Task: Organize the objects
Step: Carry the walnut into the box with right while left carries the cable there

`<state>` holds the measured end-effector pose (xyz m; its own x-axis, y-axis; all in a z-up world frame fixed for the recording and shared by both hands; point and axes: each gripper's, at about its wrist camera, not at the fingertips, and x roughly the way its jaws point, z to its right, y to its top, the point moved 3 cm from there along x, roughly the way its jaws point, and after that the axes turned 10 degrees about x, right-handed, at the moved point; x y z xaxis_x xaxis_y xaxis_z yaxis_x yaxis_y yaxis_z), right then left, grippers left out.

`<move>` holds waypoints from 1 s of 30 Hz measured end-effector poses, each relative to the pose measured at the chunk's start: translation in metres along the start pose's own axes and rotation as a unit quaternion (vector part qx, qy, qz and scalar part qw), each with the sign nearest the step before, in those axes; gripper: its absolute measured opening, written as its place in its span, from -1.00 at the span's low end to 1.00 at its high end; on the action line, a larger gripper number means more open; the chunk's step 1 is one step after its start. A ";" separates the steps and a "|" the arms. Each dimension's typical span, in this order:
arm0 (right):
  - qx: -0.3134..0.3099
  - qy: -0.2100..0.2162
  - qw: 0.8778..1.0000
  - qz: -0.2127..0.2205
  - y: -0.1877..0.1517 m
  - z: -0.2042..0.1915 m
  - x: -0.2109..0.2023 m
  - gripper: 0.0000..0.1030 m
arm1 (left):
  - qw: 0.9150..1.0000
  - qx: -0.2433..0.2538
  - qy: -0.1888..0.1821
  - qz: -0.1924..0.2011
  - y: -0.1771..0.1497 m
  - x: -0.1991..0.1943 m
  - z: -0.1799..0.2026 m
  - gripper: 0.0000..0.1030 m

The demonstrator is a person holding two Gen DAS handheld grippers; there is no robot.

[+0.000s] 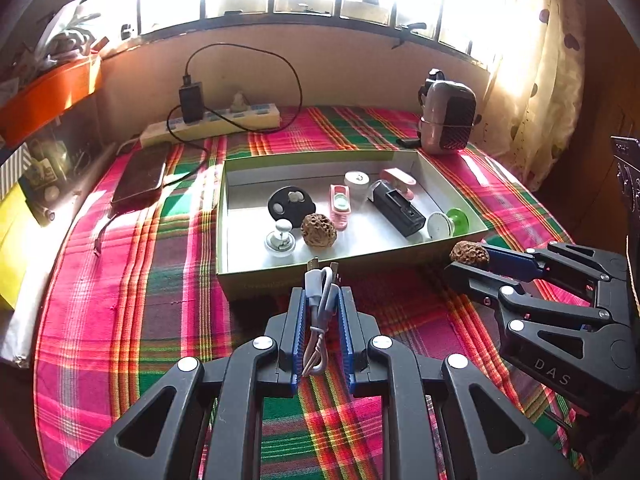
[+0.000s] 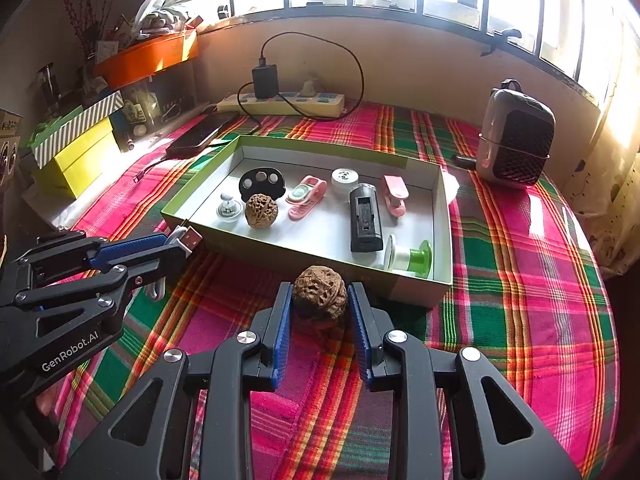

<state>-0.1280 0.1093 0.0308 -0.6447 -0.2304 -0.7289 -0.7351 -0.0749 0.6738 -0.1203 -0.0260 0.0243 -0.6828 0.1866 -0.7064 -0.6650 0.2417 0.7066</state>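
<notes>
Now the left claw (image 1: 322,312) pinches a coiled white cable (image 1: 319,300), the right claw (image 2: 320,312) a walnut (image 2: 319,294), both near the box (image 2: 442,280).

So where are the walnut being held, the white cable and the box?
held walnut (image 2: 319,294), right wrist view, its wrinkled top.
white cable (image 1: 318,292), left wrist view, the coiled middle.
box (image 1: 280,276), left wrist view, its near green wall.
</notes>
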 end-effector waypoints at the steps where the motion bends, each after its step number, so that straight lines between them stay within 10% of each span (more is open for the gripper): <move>1: -0.001 0.001 1.000 -0.001 0.001 -0.001 0.001 -0.44 | 1.000 0.000 0.001 0.000 0.001 0.000 -0.001 -0.72; 30: 0.000 0.027 0.999 -0.027 0.047 -0.006 0.048 -0.44 | 1.000 -0.018 0.013 -0.010 0.060 0.049 -0.051 -0.72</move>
<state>-0.1926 0.0887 0.0282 -0.5911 -0.2782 -0.7571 -0.7688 -0.0898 0.6332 -0.2094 -0.0510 0.0343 -0.6765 0.1572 -0.7195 -0.6888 0.2107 0.6937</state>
